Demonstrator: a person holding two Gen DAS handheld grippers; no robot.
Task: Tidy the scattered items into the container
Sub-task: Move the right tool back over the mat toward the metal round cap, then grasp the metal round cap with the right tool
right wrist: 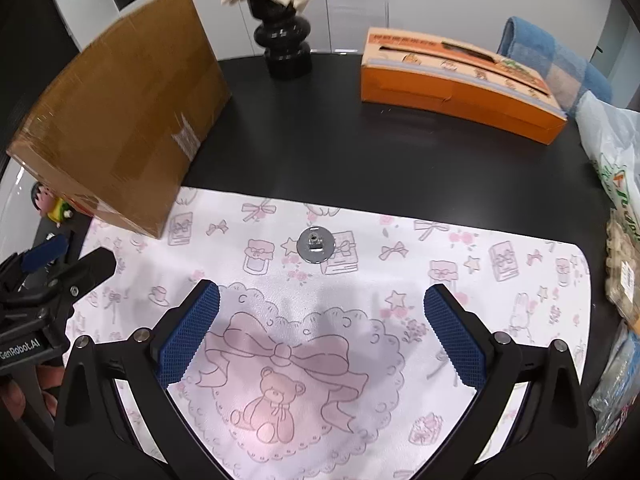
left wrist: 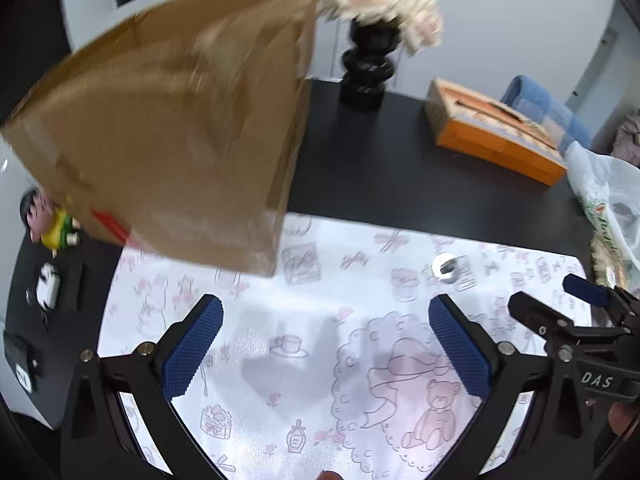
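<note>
Black and glossy, the bench (right wrist: 360,152) carries a white mat (right wrist: 500,320) printed with pink bows, books and a teddy bear, and on that mat, just above centre in the right wrist view, lies the one scattered item clearly in reach: a small metal washer (right wrist: 316,245) with what looks like a nut seated in its middle. It appears thin, stiff and light, lying flat, so I judge it will be slippery and hard to pinch from above; the raised nut or the disc's rim seems the best place to take hold, with the pads closing low against the mat.

At upper left stands the cardboard box (right wrist: 120,120), tilted in both views and blurred in the left wrist view; presumably the container, though its opening is not visible.

Both tools hang over the mat with nothing held: the right gripper (right wrist: 322,332) spread wide just below the washer, the left gripper (left wrist: 326,348) equally wide, the washer near the upper right of its frame.

Further out sit a black vase (right wrist: 284,40) of pale roses, an orange tissue box (right wrist: 460,84), plastic bags (right wrist: 616,152) at the right edge, and a small figurine (left wrist: 52,220) at far left.
</note>
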